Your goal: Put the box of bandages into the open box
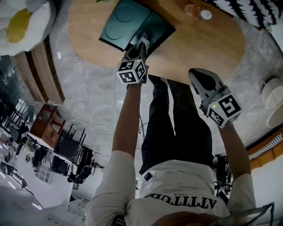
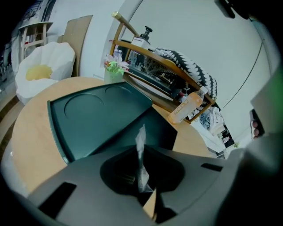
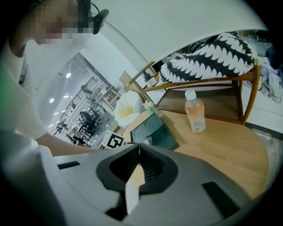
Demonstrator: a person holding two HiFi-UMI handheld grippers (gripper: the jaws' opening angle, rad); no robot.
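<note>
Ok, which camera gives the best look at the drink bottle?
The right gripper view: the bottle stands whole, unobstructed. The head view catches it from above at the top edge; the left gripper view shows it small and tilted.

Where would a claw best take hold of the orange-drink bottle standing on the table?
Around the middle of the bottle, coming in level from the open side of the table. It stands upright, round and slim, and the wooden rack right behind it blocks the far side.

Wooden table (image 1: 199, 48), open green box (image 1: 128, 24), bottle (image 1: 199, 12)
</note>
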